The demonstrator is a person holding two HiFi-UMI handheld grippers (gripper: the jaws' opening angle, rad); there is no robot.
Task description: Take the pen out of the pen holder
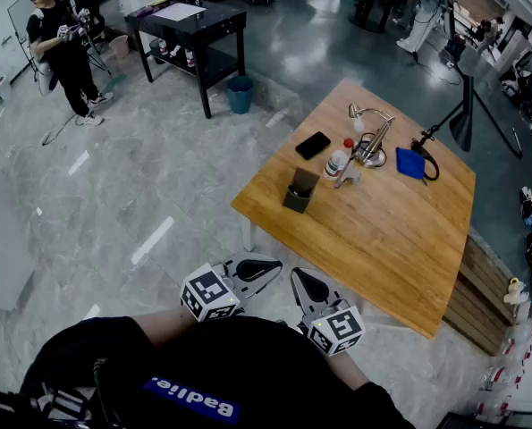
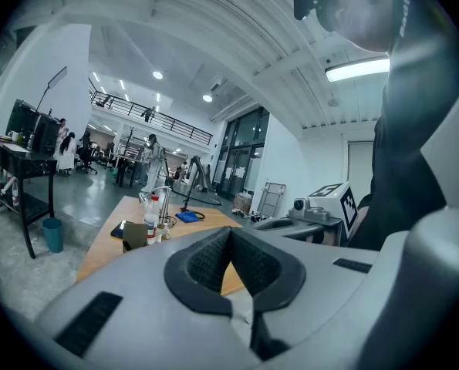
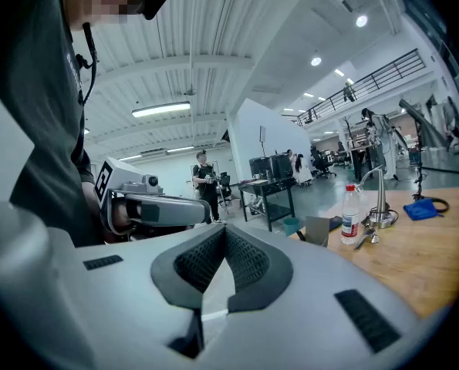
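The pen holder (image 1: 299, 190), a small dark square cup, stands near the left corner of the wooden table (image 1: 382, 231). It also shows in the left gripper view (image 2: 134, 235) and the right gripper view (image 3: 316, 230). I cannot make out a pen in it from here. Both grippers hover close to my body, well short of the table's near edge. My left gripper (image 1: 271, 264) is shut with nothing in it, its pads meeting (image 2: 229, 236). My right gripper (image 1: 299, 276) is beside it, also shut and empty (image 3: 224, 236).
Behind the holder lie a black phone (image 1: 313, 145), a clear bottle with a red cap (image 1: 338, 161), a metal stand (image 1: 371, 141) and a blue cloth (image 1: 410, 163). A black desk (image 1: 187, 27), a blue bin (image 1: 240, 94) and a standing person (image 1: 62, 47) are farther off.
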